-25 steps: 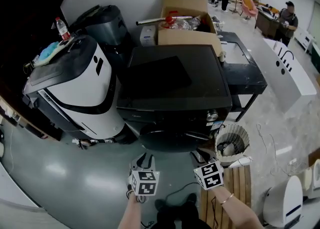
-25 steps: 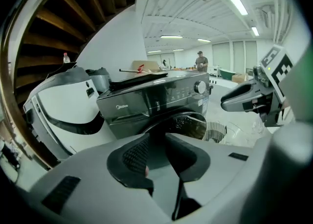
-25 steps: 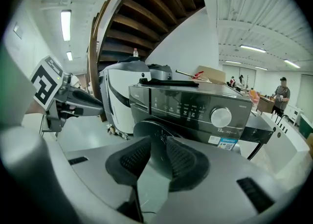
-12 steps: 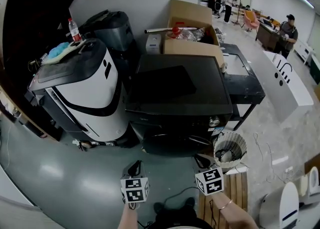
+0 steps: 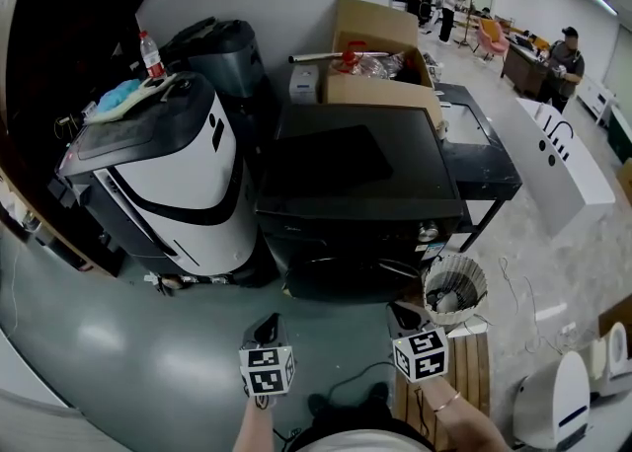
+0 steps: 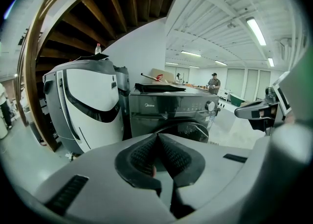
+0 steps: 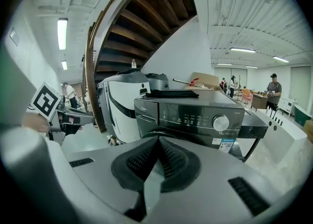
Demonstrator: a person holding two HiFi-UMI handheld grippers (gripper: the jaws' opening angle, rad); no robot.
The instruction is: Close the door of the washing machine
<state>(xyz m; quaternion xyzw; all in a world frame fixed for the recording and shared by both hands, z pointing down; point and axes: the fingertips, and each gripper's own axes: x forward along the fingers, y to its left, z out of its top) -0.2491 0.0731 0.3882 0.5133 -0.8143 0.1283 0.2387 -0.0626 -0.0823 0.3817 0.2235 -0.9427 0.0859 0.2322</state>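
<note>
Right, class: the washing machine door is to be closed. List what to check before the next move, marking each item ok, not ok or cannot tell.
1. Left gripper jaws together, nothing between: ok.
2. Right gripper jaws together, nothing between: ok.
3. Both grippers apart from the washer: ok.
4. Door flush with the front: ok, by the look.
5. Door latched: cannot tell.
6. Basket beside the door, not before it: ok.

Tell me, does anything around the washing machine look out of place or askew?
Only clutter stands out. A dark mat lies askew on top of the washing machine, and a metal pipe sticks out sideways from the overfilled cardboard box behind it.
</note>
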